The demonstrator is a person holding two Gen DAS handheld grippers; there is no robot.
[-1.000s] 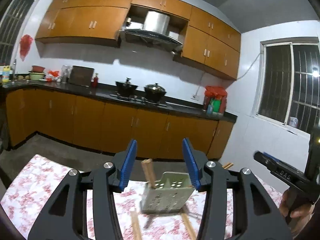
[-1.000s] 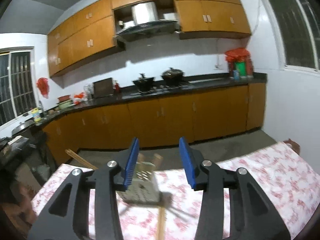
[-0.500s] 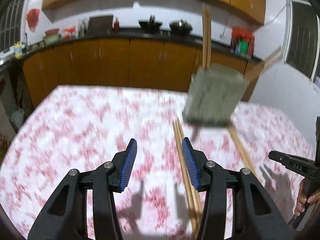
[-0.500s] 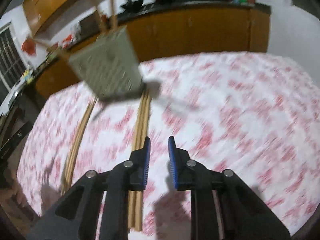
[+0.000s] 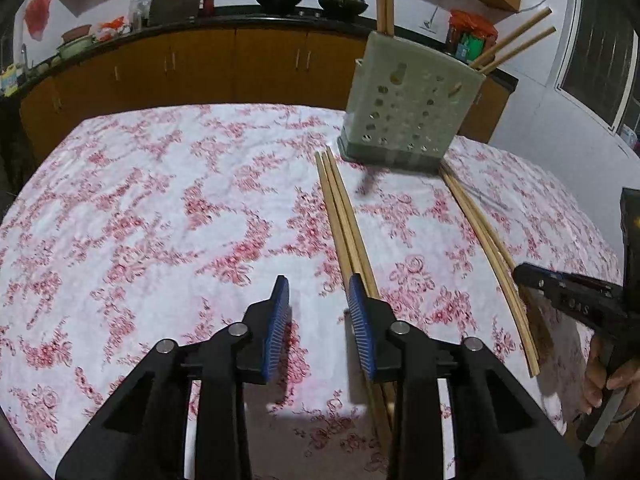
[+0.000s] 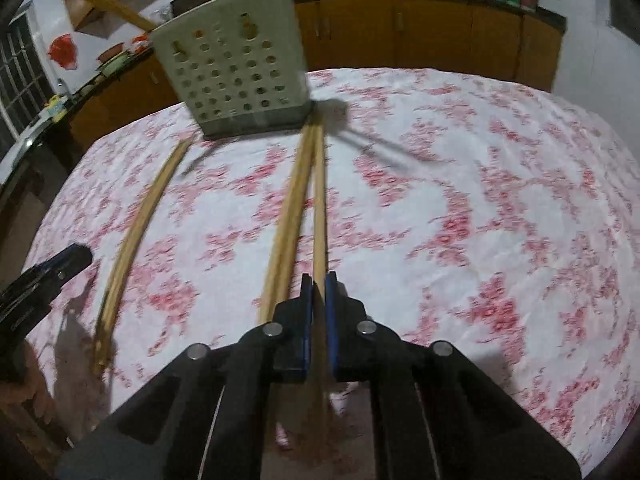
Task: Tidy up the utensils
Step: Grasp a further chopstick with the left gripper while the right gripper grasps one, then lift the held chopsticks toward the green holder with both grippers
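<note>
A pale green perforated utensil holder (image 5: 408, 100) stands on the flowered tablecloth with several chopsticks upright in it; it also shows in the right wrist view (image 6: 236, 68). A bundle of wooden chopsticks (image 5: 344, 220) lies before it. My left gripper (image 5: 320, 300) is open just left of that bundle, low over the cloth. A second bundle (image 5: 492, 248) lies further right. In the right wrist view my right gripper (image 6: 319, 280) is shut on one chopstick (image 6: 319, 208) of that second bundle (image 6: 292, 204). The other bundle (image 6: 140, 220) lies to its left.
The table (image 5: 140, 200) is covered by a white cloth with red flowers. The right gripper's body (image 5: 576, 304) and the hand show at the right edge. Orange kitchen cabinets (image 5: 200, 68) and a black counter with pots run behind the table.
Both grippers have tipped down from facing the kitchen to low over the table. The right gripper has closed onto a chopstick. The left gripper has stayed open.
</note>
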